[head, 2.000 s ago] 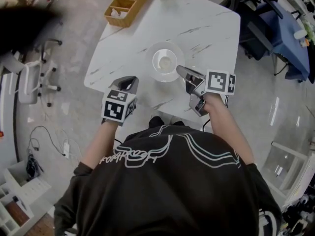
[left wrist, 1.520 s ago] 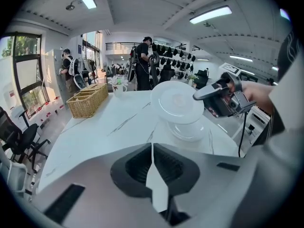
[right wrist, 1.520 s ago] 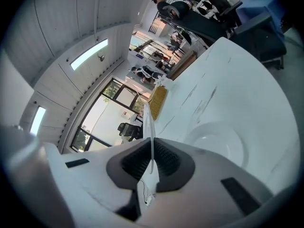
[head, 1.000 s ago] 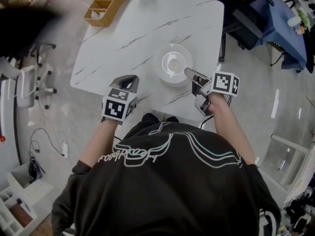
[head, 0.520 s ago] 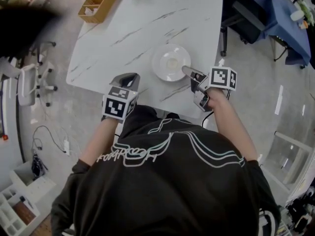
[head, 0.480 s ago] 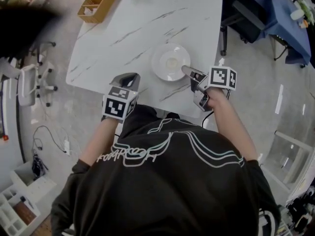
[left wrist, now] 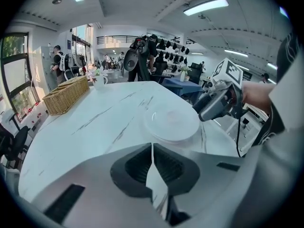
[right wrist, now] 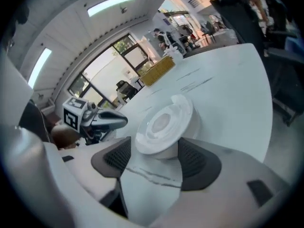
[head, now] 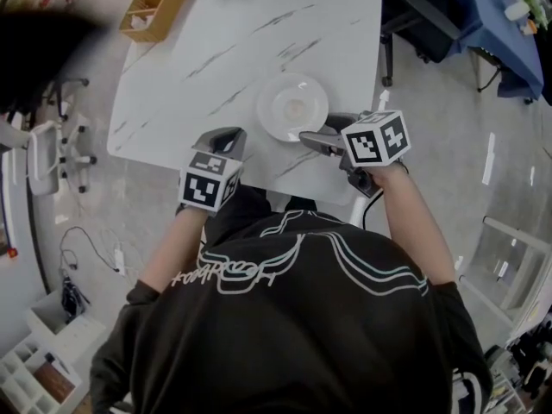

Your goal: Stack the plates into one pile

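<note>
Nearest the person, the left tool (left wrist: 152, 146) hangs at the near edge of the counter (head: 216, 50), its jaws pressed together on nothing. Beside it, the right tool (right wrist: 156, 146) has just been opening. Its jaws stand wide, with the near rim of the plate pile (head: 293, 108) between them and neither pad pressing it. The white plates sit nested, close to the counter's near edge. A wicker basket (head: 153, 9) lies at the far corner.
</note>
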The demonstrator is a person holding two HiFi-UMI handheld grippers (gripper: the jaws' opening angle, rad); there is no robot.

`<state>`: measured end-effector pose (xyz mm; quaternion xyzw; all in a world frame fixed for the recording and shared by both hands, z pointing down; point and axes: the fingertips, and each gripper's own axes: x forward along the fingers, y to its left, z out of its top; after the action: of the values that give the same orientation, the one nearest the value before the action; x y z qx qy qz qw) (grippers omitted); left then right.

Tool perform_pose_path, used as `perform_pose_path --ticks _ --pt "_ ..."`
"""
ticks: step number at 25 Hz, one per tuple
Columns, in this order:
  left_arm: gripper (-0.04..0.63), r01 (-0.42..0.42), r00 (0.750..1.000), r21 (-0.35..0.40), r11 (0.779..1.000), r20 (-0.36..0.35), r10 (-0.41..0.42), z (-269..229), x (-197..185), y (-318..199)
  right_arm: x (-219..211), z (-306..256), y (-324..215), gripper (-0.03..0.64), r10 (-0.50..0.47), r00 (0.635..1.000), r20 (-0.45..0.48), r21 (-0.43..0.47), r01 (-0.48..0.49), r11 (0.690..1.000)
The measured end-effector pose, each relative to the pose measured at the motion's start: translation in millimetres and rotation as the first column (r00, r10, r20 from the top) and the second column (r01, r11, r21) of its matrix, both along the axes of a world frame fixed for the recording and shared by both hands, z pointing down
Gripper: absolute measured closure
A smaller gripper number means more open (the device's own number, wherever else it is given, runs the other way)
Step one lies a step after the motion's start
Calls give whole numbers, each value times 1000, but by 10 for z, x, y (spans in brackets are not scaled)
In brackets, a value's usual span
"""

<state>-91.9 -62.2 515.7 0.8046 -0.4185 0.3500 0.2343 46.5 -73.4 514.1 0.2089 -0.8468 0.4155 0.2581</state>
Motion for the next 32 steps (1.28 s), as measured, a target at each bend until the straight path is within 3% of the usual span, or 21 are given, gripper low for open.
perform_pose_path --ticks 4,8,11,15,24,28,32 --pt "563 -6 1000 4 1000 -16 6 -1 17 -36 25 51 92 310 -144 978 -153 70 156 985" --pt "563 -3 998 17 1000 -70 4 -122 63 -106 110 161 155 310 -266 893 -363 102 322 941" --pt "563 1 993 30 1000 -117 3 -249 105 -149 213 227 140 310 -282 838 -466 108 371 922" --pt "563 -4 991 62 998 -133 13 -378 151 -193 206 229 176 310 -303 823 -480 90 390 917" --pt "563 1 989 85 996 -148 11 -422 126 -153 218 346 202 310 -403 704 -585 3 499 867" --pt "563 2 981 41 999 -192 6 -396 180 -68 178 310 213 310 -418 719 -555 -20 491 871" --pt "563 10 976 47 999 -217 1 -457 231 -42 196 265 182 310 -407 731 -548 -3 485 875"
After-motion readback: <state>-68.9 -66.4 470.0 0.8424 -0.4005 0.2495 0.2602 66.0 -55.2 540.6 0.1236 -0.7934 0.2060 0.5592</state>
